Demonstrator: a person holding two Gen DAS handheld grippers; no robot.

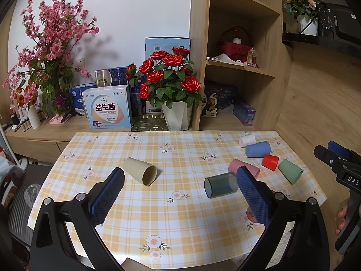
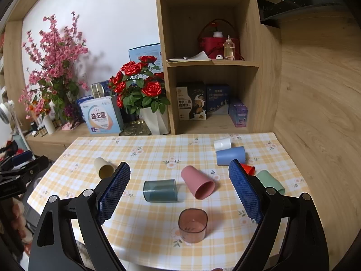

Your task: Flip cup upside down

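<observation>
Several cups lie on their sides on the checked tablecloth (image 2: 158, 158): a cream cup (image 1: 141, 171) (image 2: 103, 167), a dark teal clear cup (image 1: 220, 185) (image 2: 160, 190), a pink cup (image 2: 198, 183) (image 1: 242, 167), a blue cup (image 2: 230, 155) (image 1: 257, 149), a white cup (image 2: 222, 144), a red cup (image 1: 270, 162) and a green cup (image 1: 290, 171) (image 2: 270, 181). A reddish clear cup (image 2: 193, 225) stands on the table at the front. My left gripper (image 1: 180, 181) is open and empty above the table, between the cream and teal cups. My right gripper (image 2: 179, 178) is open and empty, above the reddish cup.
A wooden shelf unit (image 2: 209, 63) with boxes and a red basket stands behind the table. A pot of red roses (image 1: 171, 85), pink blossoms (image 1: 52, 45) and boxes sit on the sideboard. A wooden wall (image 2: 315, 90) borders the table's right side.
</observation>
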